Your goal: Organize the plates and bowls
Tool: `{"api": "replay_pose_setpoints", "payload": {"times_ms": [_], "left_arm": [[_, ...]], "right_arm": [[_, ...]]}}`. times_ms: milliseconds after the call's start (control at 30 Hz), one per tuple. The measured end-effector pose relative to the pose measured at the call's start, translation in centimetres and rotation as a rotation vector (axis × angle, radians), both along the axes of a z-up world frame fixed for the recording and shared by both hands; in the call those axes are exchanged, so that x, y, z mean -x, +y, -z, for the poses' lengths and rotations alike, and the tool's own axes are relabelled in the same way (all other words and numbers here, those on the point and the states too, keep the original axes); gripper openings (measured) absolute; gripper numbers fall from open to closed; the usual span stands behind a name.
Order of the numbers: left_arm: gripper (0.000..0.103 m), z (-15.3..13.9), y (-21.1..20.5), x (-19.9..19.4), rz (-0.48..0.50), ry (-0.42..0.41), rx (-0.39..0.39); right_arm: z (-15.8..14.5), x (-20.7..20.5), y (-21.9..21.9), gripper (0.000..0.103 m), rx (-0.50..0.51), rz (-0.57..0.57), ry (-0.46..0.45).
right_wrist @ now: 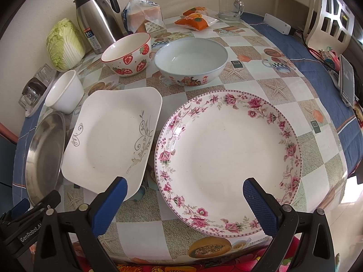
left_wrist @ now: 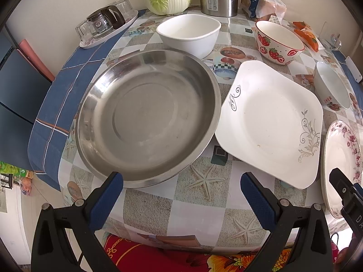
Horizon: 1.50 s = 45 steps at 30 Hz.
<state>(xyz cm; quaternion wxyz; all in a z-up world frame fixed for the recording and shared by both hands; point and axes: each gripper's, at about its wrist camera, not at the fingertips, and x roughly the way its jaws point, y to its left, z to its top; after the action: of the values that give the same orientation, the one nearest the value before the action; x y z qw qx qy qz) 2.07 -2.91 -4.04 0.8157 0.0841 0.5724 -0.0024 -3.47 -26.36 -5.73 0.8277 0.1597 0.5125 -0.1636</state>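
Bare table [left_wrist: 204, 204] lies before the steel dish [left_wrist: 147, 117] and square plate [left_wrist: 272, 122].

We're in a home dining corner: a round table [right_wrist: 267, 72] under a printed oilcloth of starfish and food pictures, pushed against a plain cream wall. Far ahead of the grippers stand a steel thermos jug [right_wrist: 96, 15], a napa cabbage [right_wrist: 64, 43], a bag of sliced bread [right_wrist: 143, 14] and a glass mug [right_wrist: 230, 5]. Off to the far right, a white dining chair [right_wrist: 333, 18]; off left, a tray of upturned glasses [left_wrist: 106, 26]. Everyday crockery covers the table.
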Motion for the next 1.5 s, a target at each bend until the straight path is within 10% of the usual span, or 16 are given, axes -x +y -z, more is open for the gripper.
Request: {"api": "replay_pose_setpoints", "payload": {"times_ms": [1500], "left_arm": [[0.103, 0.0, 19.1, -4.0, -0.398, -0.338, 0.176]], "right_arm": [[-1.0, -10.0, 13.6, 0.103, -0.021, -0.335, -0.201]]}}
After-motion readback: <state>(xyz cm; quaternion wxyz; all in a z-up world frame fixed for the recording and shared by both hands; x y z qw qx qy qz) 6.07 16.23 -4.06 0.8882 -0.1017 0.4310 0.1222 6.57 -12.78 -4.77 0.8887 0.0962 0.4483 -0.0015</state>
